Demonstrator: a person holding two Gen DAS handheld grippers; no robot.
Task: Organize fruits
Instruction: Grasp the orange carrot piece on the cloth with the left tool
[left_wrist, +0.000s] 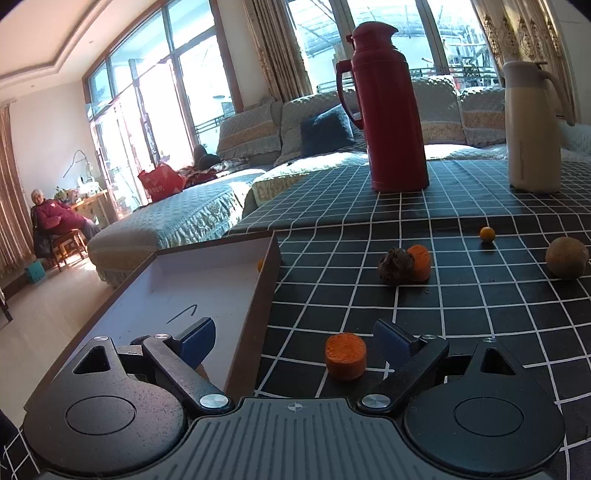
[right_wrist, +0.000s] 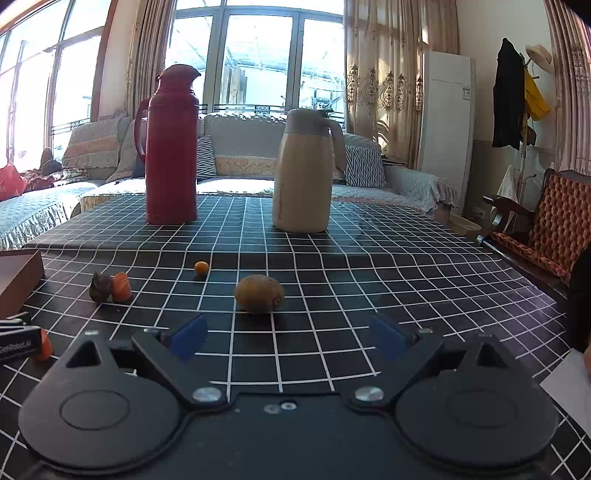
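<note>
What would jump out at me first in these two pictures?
Likely the tall red thermos and the cream jug at the back of the black checked tablecloth. Nearer lie a brown kiwi and an orange carrot chunk, between the left gripper's open jaws.

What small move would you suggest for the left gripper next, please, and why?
Probably ease the left gripper forward and shut it on the carrot piece. That piece stands upright on the cloth between the open fingers, nearer the right one, untouched, and the box lies right beside it.
</note>
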